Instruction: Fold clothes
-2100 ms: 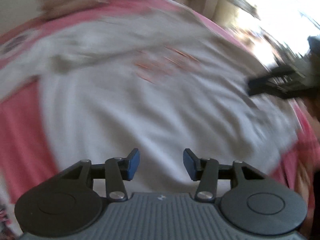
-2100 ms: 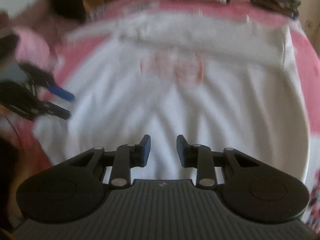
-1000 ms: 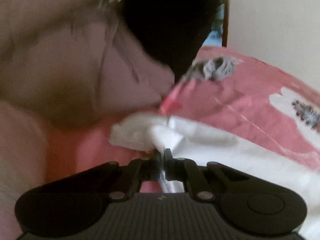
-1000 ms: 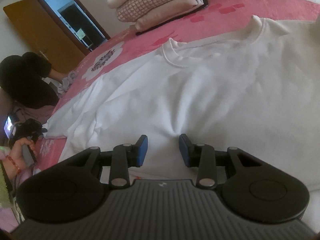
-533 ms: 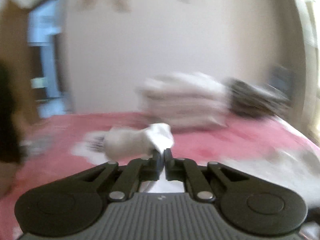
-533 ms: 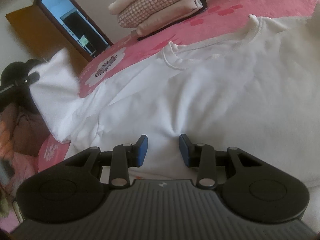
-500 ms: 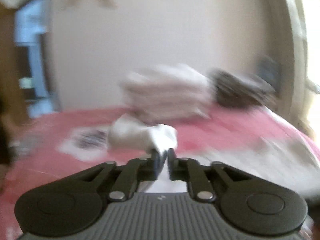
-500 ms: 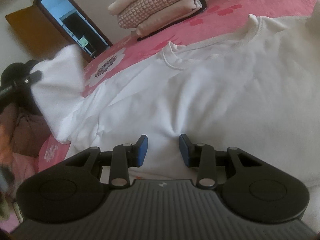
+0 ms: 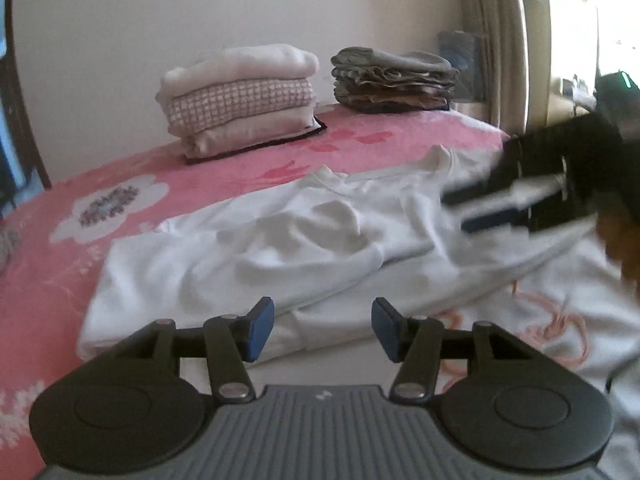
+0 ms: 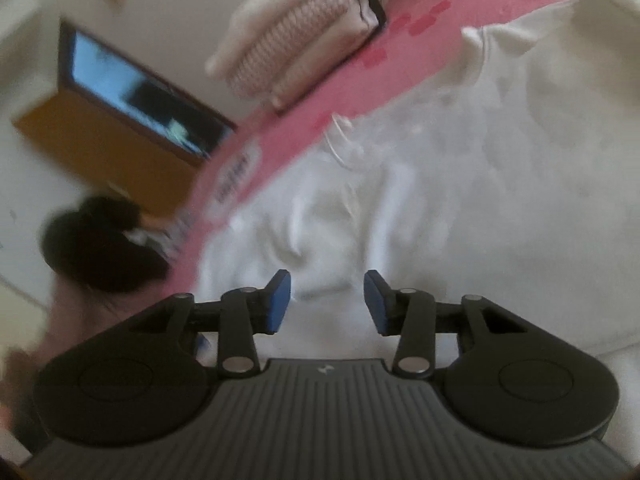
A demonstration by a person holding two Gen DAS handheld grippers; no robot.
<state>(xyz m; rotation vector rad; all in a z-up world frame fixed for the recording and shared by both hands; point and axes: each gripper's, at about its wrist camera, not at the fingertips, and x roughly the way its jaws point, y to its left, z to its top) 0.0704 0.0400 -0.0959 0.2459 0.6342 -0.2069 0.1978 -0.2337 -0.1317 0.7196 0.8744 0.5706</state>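
A shirt (image 9: pixel 304 240) lies on the bed (image 9: pixel 60 280), two folded stacks (image 9: pixel 240 96) behind it.

lit by daylight from a window (image 9: pixel 576 32) at the far right of the left wrist view, blown out to glare there. soft, fairly dim elsewhere, with gentle shadows in the folds of the white shirt (image 9: pixel 280 248). mostly sharp in the left view, except for the right gripper (image 9: pixel 480 212), smeared by motion. heavily blurred across the whole right wrist view, tilted too, with only the near fingers (image 10: pixel 278 300) crisp. bent by fisheye curvature and darkened at the corners in both views.
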